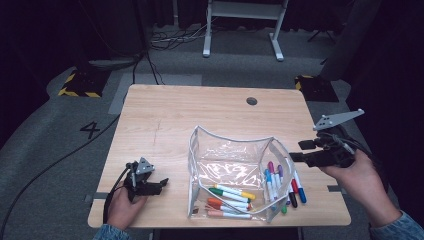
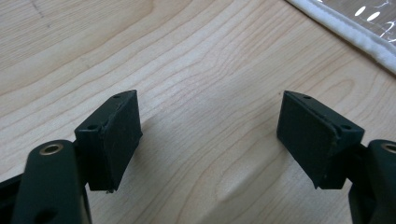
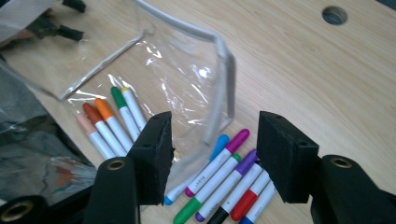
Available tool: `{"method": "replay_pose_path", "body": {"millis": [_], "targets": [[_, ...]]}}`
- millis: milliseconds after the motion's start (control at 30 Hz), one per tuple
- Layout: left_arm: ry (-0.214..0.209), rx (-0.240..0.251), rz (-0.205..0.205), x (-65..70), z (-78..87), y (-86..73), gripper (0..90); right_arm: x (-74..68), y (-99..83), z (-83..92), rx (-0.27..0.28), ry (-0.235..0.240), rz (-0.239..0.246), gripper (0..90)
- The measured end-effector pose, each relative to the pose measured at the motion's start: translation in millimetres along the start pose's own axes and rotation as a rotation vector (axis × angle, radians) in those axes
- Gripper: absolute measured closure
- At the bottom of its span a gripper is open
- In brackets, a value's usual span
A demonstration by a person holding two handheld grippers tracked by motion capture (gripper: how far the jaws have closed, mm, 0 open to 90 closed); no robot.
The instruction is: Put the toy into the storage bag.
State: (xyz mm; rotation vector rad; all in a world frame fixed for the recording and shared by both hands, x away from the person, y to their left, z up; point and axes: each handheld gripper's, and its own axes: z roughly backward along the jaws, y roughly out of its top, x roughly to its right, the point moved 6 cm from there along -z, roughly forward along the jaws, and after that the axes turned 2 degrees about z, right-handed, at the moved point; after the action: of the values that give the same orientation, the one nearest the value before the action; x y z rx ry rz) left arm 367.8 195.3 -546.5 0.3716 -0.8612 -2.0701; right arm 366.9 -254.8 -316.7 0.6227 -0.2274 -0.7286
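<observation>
Now the clear pouch [image 1: 235, 172] stands open near the front edge of the table [image 1: 165, 120], with some markers [image 1: 231, 199] inside and more markers [image 1: 280, 182] just beside it on its right. The right gripper [image 1: 300, 151] hovers over those loose markers with jaws apart, empty. The left gripper [image 1: 161, 184] sits near the front left corner, also released.

Pale wood-grain table [image 1: 165, 120], clear white-edged pouch [image 1: 232, 150], white-barrelled markers [image 3: 224, 175] capped purple, blue, green, red, black.
</observation>
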Motion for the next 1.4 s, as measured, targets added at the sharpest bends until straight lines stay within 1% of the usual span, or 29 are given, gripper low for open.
{"method": "replay_pose_path", "body": {"millis": [33,100,133,167,267,300,333,367,400,433,467,500,533,567,633,667,733,833,867,900,933,1000,1167,1233,1267,1300,1333,1367,1400], "targets": [[-0.001,-0.002,0.003,-0.1,0.3,-0.3,22.0,0.0,0.0,0.0,0.0,0.0,0.0,45.3],[0.0,0.0,0.01,0.1,0.4,-0.7,22.0,8.3,-9.1,-2.5,-0.004,0.001,-0.042,44.2],[0.0,0.0,0.01,0.1,0.4,-0.7,21.9,16.9,-19.0,-7.1,0.002,-0.002,-0.083,38.4],[0.0,0.0,0.01,0.1,0.4,-0.7,21.9,16.9,-19.0,-7.1,0.002,-0.002,-0.083,38.4],[-0.001,0.0,0.01,0.1,0.4,-0.6,22.0,28.3,-36.0,-18.9,-0.016,-0.052,-0.106,23.0],[0.0,0.0,0.01,0.1,0.4,-0.7,22.0,31.1,-43.4,-24.7,-0.023,-0.047,-0.122,17.9],[0.0,0.0,0.01,0.1,0.4,-0.6,21.9,33.5,-47.8,-28.7,-0.027,-0.052,-0.129,16.3],[-0.001,0.0,0.01,0.1,0.4,-0.7,21.9,37.7,-59.4,-39.6,-0.038,-0.052,-0.151,16.5],[0.0,0.0,0.01,0.1,0.4,-0.7,22.0,39.9,-65.6,-45.3,-0.052,-0.056,-0.159,18.7],[0.0,0.0,0.01,0.1,0.4,-0.7,21.9,39.9,-65.6,-45.3,-0.052,-0.056,-0.159,18.7],[0.0,0.0,0.01,0.1,0.4,-0.7,21.9,44.5,-77.1,-55.8,-0.07,-0.063,-0.169,28.9],[-0.001,0.0,0.01,0.1,0.4,-0.6,21.9,44.5,-77.1,-55.8,-0.07,-0.063,-0.169,28.9],[0.0,0.0,0.01,0.1,0.4,-0.6,21.9,47.5,-84.2,-62.2,-0.084,-0.059,-0.185,31.7],[0.0,0.0,0.01,0.1,0.4,-0.7,21.9,49.5,-88.1,-65.8,-0.092,-0.061,-0.198,36.1],[0.0,0.0,0.01,0.1,0.4,-0.7,22.0,54.6,-97.5,-74.6,-0.105,-0.058,-0.205,45.9],[0.0,0.0,0.01,0.1,0.4,-0.7,21.9,57.0,-102.4,-79.2,-0.117,-0.048,-0.224,49.0],[-0.001,0.0,0.01,0.1,0.4,-0.6,21.9,61.3,-111.6,-88.8,-0.138,-0.047,-0.237,53.7],[0.0,0.0,0.01,0.1,0.4,-0.6,22.0,66.1,-124.5,-103.1,-0.177,-0.047,-0.254,56.6],[0.0,0.0,0.01,0.1,0.4,-0.6,22.0,69.5,-131.7,-111.0,-0.196,-0.054,-0.266,56.5],[0.0,0.0,0.01,0.1,0.4,-0.6,21.9,69.5,-131.7,-111.0,-0.196,-0.054,-0.266,56.5],[0.0,0.0,0.01,0.1,0.4,-0.7,21.9,71.8,-135.3,-113.9,-0.209,-0.056,-0.268,56.4],[0.0,0.0,0.01,0.1,0.4,-0.7,21.9,74.1,-141.1,-119.3,-0.226,-0.053,-0.287,57.4],[0.0,0.0,0.01,0.1,0.4,-0.7,21.9,77.6,-151.5,-128.9,-0.25,-0.042,-0.31,62.9],[-0.001,0.0,0.01,0.1,0.4,-0.7,21.9,81.1,-154.9,-130.6,-0.265,-0.055,-0.307,63.8],[0.0,0.0,0.01,0.1,0.4,-0.7,21.9,83.0,-156.6,-131.1,-0.273,-0.063,-0.313,64.4],[0.0,0.0,0.01,0.1,0.4,-0.7,21.9,85.0,-158.2,-131.9,-0.277,-0.075,-0.325,66.5],[-0.001,0.0,0.011,0.3,0.3,-0.6,21.9,89.8,-160.4,-131.3,-0.274,-0.094,-0.331,70.9],[-0.001,0.0,0.011,0.2,0.3,-0.6,21.9,91.0,-161.2,-130.8,-0.276,-0.102,-0.339,74.5],[-0.001,0.0,0.01,0.2,0.3,-0.7,21.9,91.0,-161.2,-130.8,-0.276,-0.102,-0.339,74.5]]}}
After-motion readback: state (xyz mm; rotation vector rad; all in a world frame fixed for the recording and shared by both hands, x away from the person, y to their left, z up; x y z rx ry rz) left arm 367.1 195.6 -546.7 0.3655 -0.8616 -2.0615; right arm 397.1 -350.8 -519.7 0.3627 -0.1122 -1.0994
